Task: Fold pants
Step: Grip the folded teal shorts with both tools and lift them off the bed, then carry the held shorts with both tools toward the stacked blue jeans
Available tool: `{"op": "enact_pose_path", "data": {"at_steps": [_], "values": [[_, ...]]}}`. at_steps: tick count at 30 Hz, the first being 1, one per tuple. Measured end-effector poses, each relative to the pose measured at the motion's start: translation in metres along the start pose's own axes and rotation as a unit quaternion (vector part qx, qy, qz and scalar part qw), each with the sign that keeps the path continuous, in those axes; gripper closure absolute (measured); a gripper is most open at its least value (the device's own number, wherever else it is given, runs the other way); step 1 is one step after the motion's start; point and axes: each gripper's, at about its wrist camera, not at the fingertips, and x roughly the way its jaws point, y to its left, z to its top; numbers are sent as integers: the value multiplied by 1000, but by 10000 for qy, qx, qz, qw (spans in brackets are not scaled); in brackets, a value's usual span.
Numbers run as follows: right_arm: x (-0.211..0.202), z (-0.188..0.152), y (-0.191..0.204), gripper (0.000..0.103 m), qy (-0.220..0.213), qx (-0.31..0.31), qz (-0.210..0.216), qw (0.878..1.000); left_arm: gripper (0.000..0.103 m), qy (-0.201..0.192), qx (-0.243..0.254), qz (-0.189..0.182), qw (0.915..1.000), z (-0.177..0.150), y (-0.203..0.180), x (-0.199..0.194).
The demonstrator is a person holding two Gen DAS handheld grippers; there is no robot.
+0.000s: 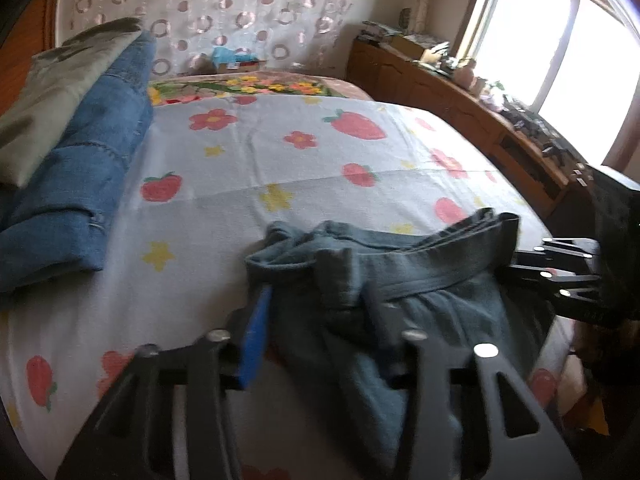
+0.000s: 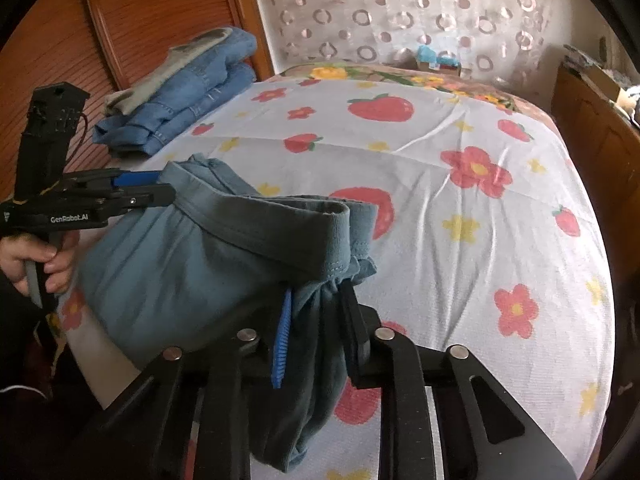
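Your grey-blue pants (image 2: 224, 248) hang by the waistband above the near edge of the strawberry-print bedsheet (image 2: 460, 208); their legs drop out of view. Your left gripper (image 2: 160, 189), marked "GenRobot.AI", clenches one waistband end, and your right gripper (image 2: 316, 320) clenches the other. Folded jeans (image 1: 84, 152) lie well apart.

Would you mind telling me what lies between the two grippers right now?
The waistband of the grey-blue pants spans from the left gripper to the right gripper, both clamped on it. The right wrist view shows this best.
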Motion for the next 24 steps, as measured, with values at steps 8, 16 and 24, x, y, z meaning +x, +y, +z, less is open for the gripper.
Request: {"op": "enact_pose_path", "data": {"at_steps": [8, 16, 24], "values": [[-10, -1, 0, 95, -249, 121, 96, 9996, 91, -141, 174, -6, 9997, -2, -12, -10], [-33, 0, 11, 96, -616, 42, 48, 9981, 93, -620, 262, 20, 9977, -2, -25, -43], [-59, 5, 25, 96, -955, -140, -58, 9953, 93, -1027, 391, 114, 9939, 1, -37, -73]]}}
